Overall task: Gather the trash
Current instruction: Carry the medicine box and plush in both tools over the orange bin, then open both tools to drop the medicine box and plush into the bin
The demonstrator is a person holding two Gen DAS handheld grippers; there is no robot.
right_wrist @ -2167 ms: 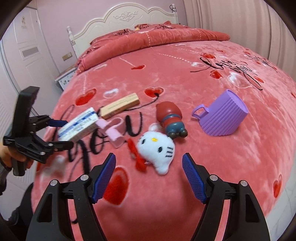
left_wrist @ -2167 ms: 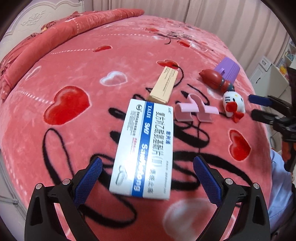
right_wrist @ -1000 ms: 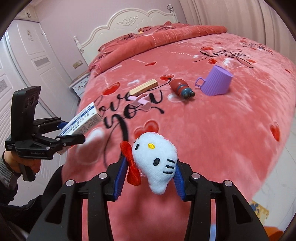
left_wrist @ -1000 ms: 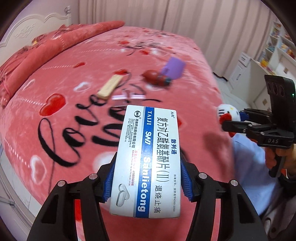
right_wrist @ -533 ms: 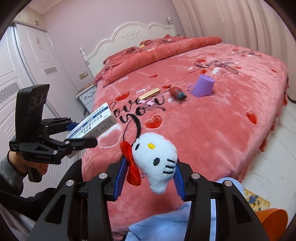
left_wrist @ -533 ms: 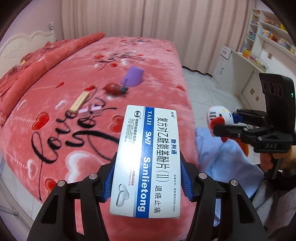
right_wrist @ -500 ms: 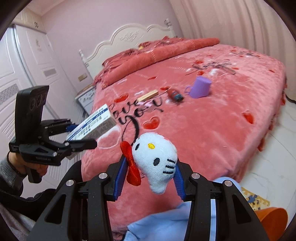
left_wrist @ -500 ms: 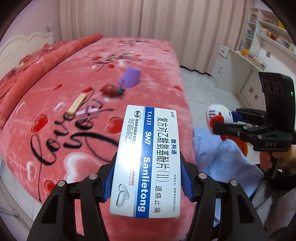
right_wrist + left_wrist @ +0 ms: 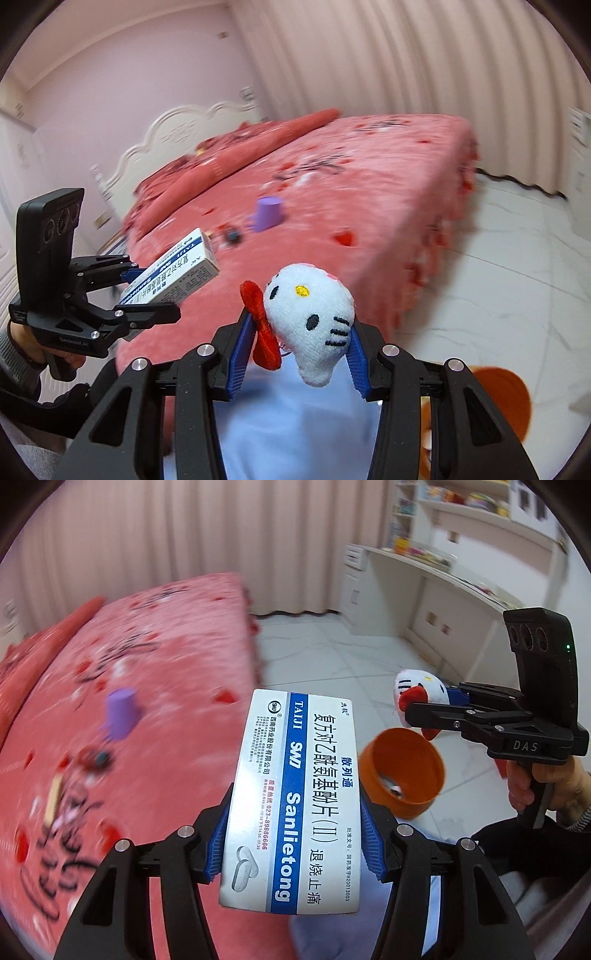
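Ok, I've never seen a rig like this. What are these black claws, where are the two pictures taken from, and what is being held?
Each claw is a hand-held gripper with a camera looking along its fingers. The left camera shows the left gripper clamped on a white and blue medicine box. The right camera shows the right gripper clamped on a white plush cat head with a red bow. Each view also catches the other gripper. An orange bucket stands on the floor. A purple ribbed cup and blurred small items remain on the pink bed.

White-and-blue medicine box (image 9: 291, 797): clamped lengthwise, printed face up. White plush cat head (image 9: 310, 325) with red bow: held, upright. Orange bin (image 9: 402, 771): on floor, open, at box's 2 o'clock.
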